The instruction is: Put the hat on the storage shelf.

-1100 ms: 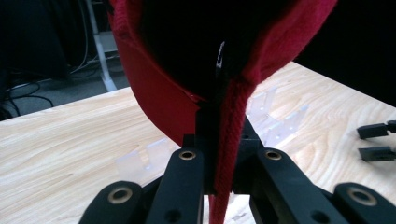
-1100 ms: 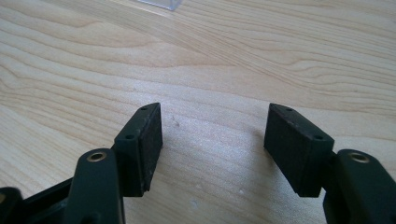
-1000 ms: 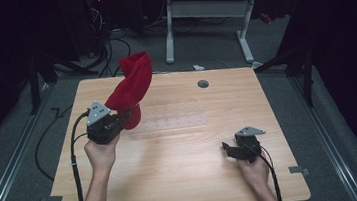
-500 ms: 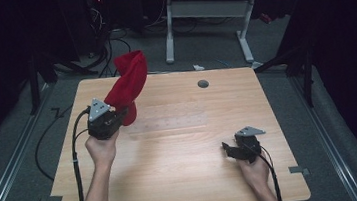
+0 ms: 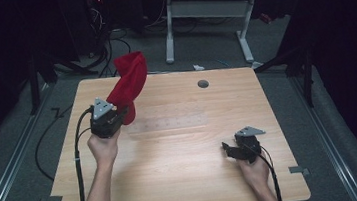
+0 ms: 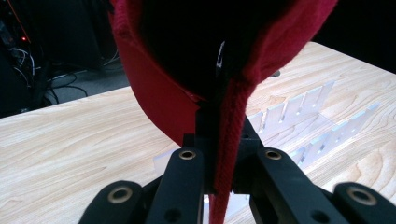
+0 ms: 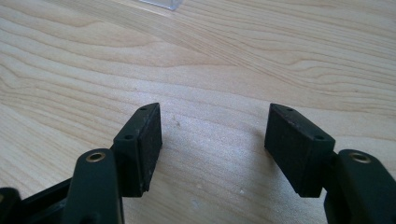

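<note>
Pale wood-grain table [image 5: 175, 181], rectangular, mid-frame. Left gripper [image 5: 113, 118] clenched on soft red knit cloth [image 5: 129, 80], upper left. Right gripper [image 5: 234, 150], lower right: flat black pads [image 7: 140, 149] spread, released.

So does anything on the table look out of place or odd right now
Nothing is spilled or damaged. The one unusual thing is the red beanie: the left gripper clamps its edge and holds it up off the wooden table, so it stands up, open. The right gripper is open and empty near the table's right side.
</note>
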